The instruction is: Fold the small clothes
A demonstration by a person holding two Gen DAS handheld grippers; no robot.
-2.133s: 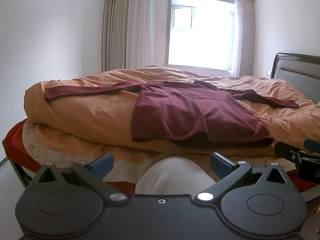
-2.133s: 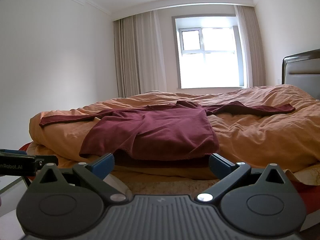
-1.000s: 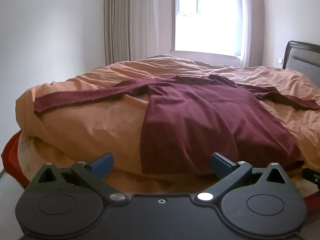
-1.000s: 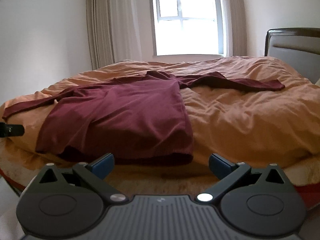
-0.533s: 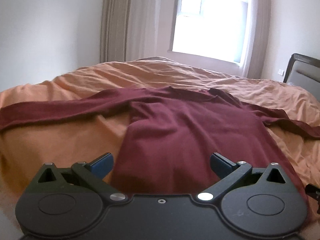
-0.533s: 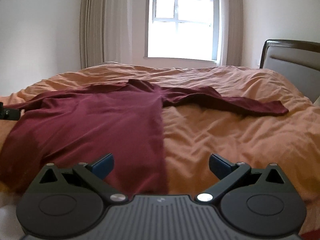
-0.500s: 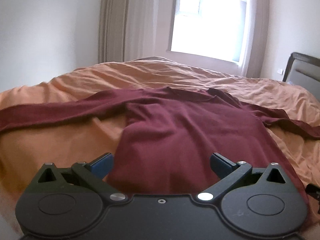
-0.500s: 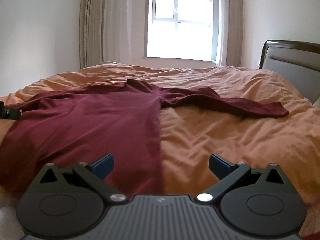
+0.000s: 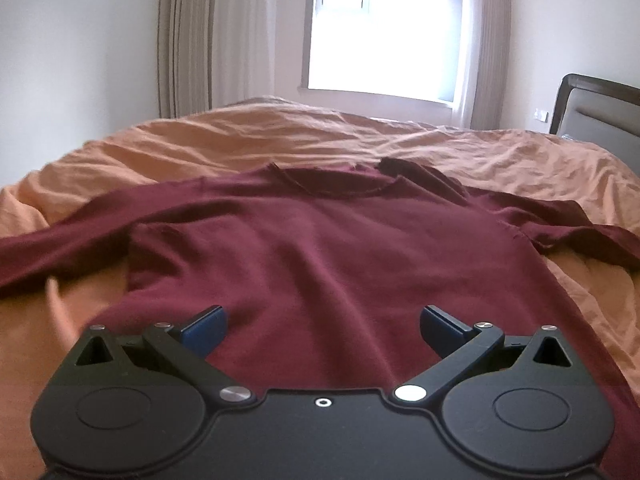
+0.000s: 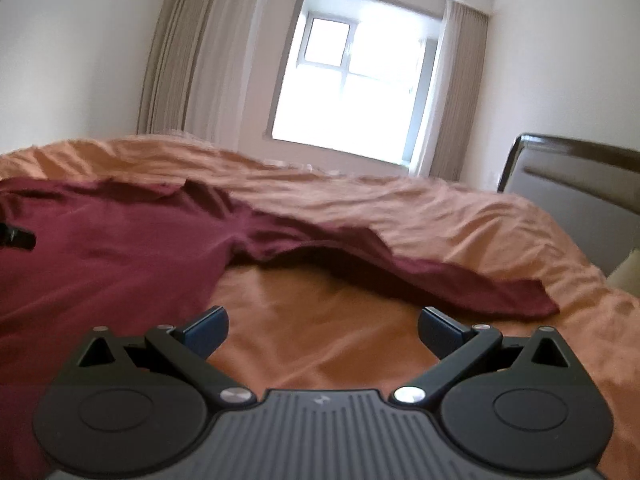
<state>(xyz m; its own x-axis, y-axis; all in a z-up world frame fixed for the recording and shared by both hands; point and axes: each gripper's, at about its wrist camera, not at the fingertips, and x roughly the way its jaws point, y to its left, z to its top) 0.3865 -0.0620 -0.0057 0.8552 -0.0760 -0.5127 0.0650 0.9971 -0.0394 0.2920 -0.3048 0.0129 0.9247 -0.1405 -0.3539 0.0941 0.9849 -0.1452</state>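
Note:
A dark red long-sleeved shirt (image 9: 320, 248) lies flat on the orange duvet (image 9: 360, 140), collar toward the window, both sleeves spread out sideways. My left gripper (image 9: 322, 326) hovers open over the shirt's lower body, nothing between its blue fingertips. In the right wrist view the shirt (image 10: 100, 256) fills the left side and its right sleeve (image 10: 420, 276) runs across to the right. My right gripper (image 10: 322, 326) is open above bare duvet (image 10: 328, 332), just below that sleeve and right of the shirt's side edge. A tip of the left gripper (image 10: 16, 236) shows at the left edge.
A dark padded headboard (image 10: 576, 200) stands at the right. The window (image 9: 384, 32) and curtains (image 9: 188, 40) are behind the bed. A pale pillow corner (image 10: 628, 276) peeks out by the headboard. The duvet is wrinkled all round the shirt.
Both grippers have moved forward from the bed's foot to above the shirt. The right gripper has swung right toward the right sleeve. Both stay open; the shirt has not moved.

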